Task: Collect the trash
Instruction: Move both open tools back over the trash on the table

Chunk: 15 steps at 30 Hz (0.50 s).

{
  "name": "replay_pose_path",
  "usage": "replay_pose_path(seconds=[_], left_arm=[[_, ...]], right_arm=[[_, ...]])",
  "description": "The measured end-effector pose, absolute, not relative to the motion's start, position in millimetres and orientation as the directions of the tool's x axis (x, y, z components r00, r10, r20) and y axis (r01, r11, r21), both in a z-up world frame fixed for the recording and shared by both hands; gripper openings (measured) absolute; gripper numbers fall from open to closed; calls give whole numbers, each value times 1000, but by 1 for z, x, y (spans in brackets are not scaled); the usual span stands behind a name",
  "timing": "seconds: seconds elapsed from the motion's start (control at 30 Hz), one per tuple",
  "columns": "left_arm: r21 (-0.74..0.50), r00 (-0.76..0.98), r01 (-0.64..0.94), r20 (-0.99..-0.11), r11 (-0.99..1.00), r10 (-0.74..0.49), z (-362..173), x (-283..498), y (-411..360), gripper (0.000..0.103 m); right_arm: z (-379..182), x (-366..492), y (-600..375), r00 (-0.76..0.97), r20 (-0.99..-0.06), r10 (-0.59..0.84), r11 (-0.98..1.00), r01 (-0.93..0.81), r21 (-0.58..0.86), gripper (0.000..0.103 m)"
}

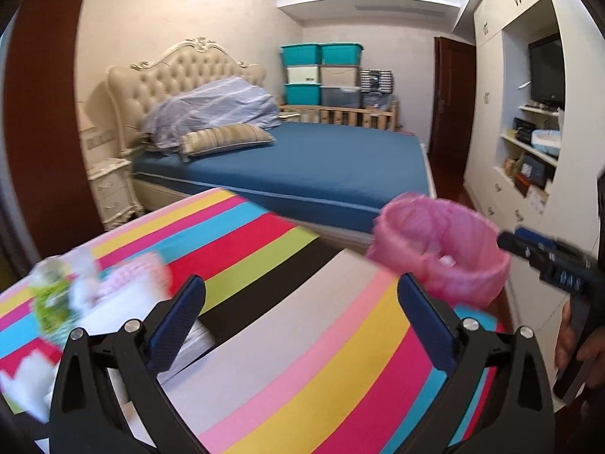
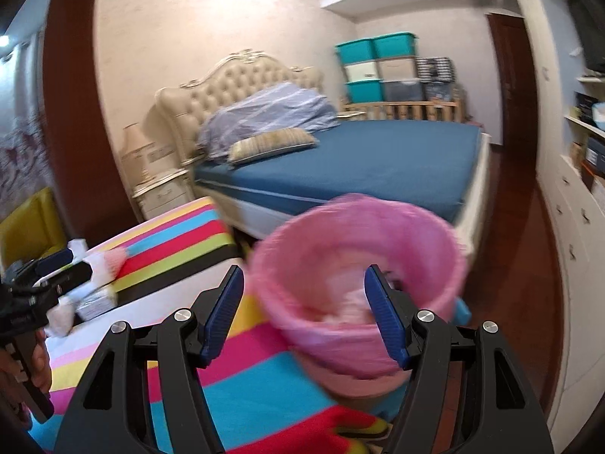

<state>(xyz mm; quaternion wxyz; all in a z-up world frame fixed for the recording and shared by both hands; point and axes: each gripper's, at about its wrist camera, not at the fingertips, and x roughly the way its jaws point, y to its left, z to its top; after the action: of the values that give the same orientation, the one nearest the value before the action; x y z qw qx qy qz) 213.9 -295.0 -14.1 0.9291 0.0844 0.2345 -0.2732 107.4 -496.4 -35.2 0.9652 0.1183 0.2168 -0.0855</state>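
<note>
Right wrist view: bin is seen at the right edge of the striped worktop.
Right tool is spread, grasping nothing. Left tool is likewise released; blurred trash is seen far left.

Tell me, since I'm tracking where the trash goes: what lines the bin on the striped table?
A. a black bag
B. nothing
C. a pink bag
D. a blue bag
C: a pink bag is folded over the bin's rim, seen clearly in the right wrist view.
</note>
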Motion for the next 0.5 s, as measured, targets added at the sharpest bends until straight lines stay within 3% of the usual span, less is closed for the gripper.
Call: replay_pose_path(seconds=[0.5], left_arm=[[63, 857, 188, -497, 980, -133, -24, 166, -91, 98]], right_arm=[[-42, 166, -329, 835, -525, 166, 981, -87, 173, 65]])
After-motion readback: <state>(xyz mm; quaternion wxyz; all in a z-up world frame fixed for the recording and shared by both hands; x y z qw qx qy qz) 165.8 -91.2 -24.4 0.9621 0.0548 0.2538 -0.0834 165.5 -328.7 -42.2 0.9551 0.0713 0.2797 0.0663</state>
